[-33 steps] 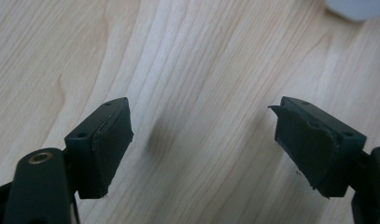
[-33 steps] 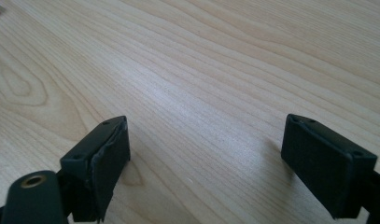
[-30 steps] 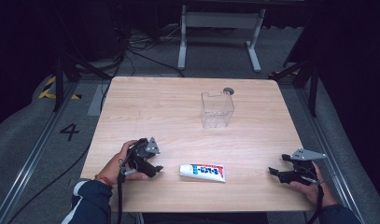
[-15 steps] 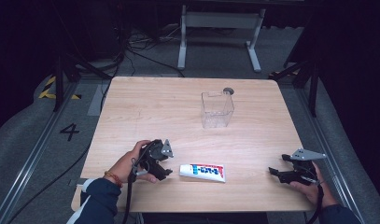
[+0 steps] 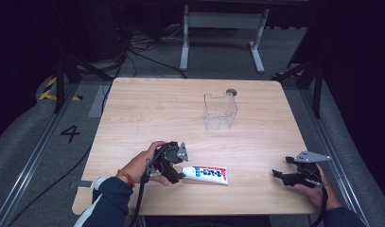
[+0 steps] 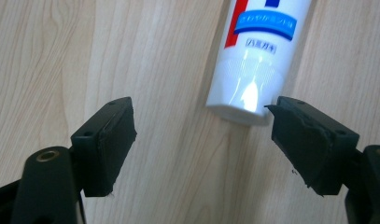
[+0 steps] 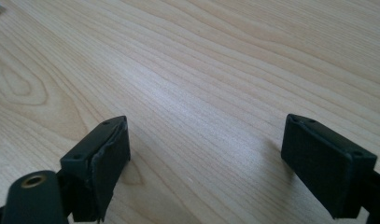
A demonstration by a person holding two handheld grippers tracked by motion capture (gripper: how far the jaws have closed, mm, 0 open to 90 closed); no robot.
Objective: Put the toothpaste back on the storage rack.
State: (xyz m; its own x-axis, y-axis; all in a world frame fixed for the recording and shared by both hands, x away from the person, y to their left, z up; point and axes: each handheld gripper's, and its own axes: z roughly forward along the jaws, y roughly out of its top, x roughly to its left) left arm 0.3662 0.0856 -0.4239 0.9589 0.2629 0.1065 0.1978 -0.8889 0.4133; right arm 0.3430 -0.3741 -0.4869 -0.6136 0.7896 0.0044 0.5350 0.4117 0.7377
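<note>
The white, red-and-blue printed toothpaste tube [image 6: 253,56], lying at the wooden table's [image 5: 147,113] near edge, is cut off in the left gripper view, w/ its flat end seen just beyond the wide-open, empty left gripper [image 6: 201,135].

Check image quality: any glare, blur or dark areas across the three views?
High view: wooden table evenly lit, surroundings nearly black, clear plastic box faint. Left gripper view: bright glare patch on the white, blue-and-red toothpaste tube, tube print soft. Right gripper view: soft sheen on the wood grain, black jaws slightly blurred up close.
</note>
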